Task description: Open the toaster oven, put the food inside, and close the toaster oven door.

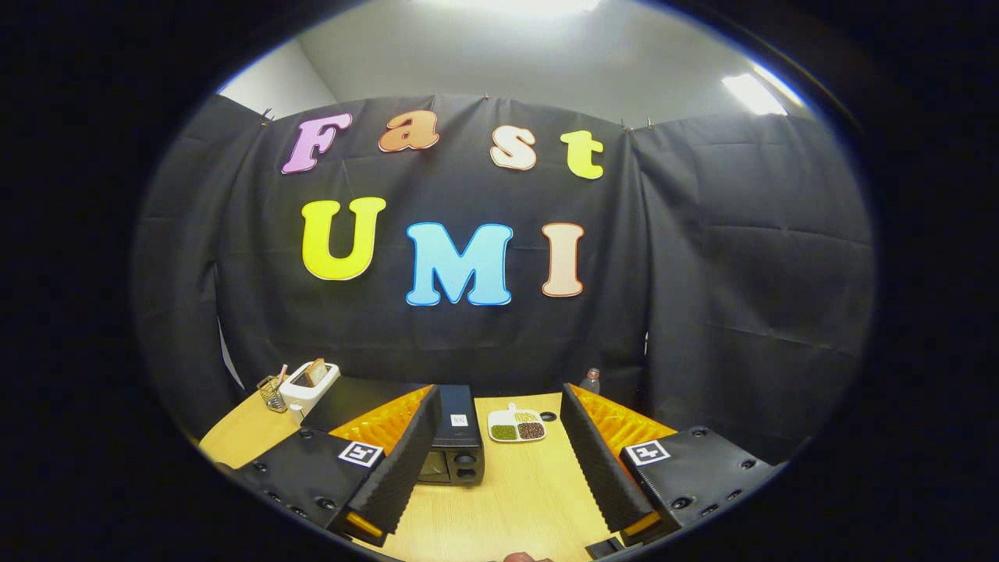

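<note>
Behind left finger, toaster oven (456,445) half-hidden; fingers (499,460) apart.

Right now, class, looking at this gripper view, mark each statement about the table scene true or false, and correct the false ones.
1. The gripper has its fingers spread apart, holding nothing. True.
2. The toaster oven sits on the wooden table. True.
3. The divided plate is inside the toaster oven. False: it rests on the table beside the oven.
4. The white toaster holds a slice of bread. True.
5. A bottle stands between the fingers. False: it stands at the table's far edge, beyond them.
</note>
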